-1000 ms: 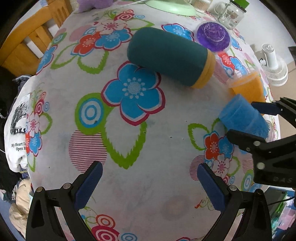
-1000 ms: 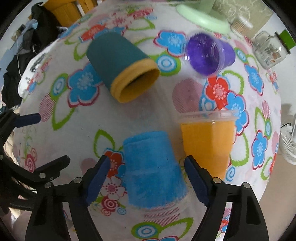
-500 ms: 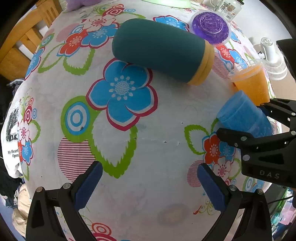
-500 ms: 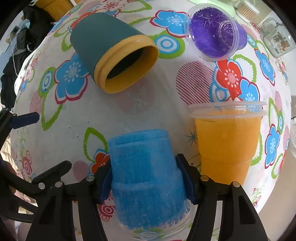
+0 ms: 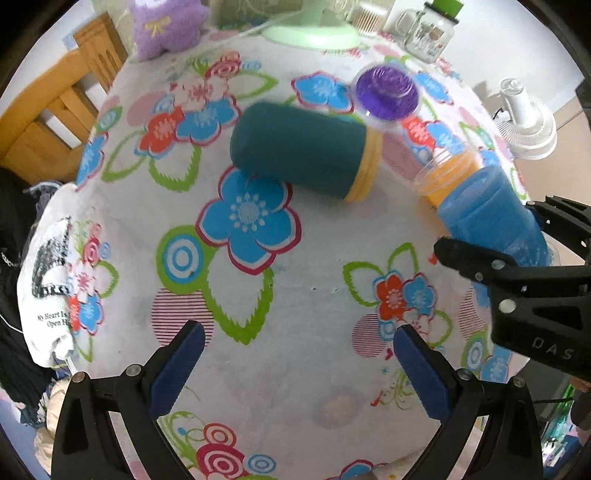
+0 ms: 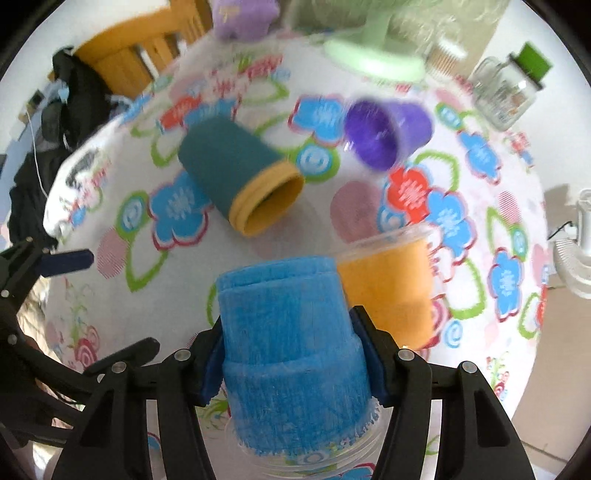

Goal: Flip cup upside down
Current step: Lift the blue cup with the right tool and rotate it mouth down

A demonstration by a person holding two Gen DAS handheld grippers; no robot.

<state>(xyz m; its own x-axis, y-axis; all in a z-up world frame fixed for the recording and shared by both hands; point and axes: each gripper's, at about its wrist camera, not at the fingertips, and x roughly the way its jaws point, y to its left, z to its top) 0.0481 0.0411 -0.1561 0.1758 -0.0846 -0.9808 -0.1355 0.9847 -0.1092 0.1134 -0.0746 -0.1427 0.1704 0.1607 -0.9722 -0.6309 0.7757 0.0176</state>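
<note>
My right gripper (image 6: 291, 354) is shut on the blue cup (image 6: 291, 354), a clear plastic cup with a blue fuzzy lining. The cup is lifted off the flowered tablecloth (image 6: 184, 280), its closed end pointing away and its rim toward the camera. In the left wrist view the same blue cup (image 5: 487, 214) hangs tilted at the right, held in the right gripper (image 5: 517, 236). My left gripper (image 5: 295, 365) is open and empty, low over the tablecloth (image 5: 258, 295).
A teal cup with a yellow rim (image 5: 303, 155) (image 6: 240, 177) lies on its side. An orange cup (image 6: 388, 284) stands beside the blue one. A purple cup (image 6: 384, 129), a glass jar (image 6: 506, 92), a green lamp base (image 6: 373, 59) and a purple plush toy (image 5: 162, 26) stand farther back.
My right gripper closed on the blue cup and lifted it off the table. The left gripper drew back slightly and stayed open.
</note>
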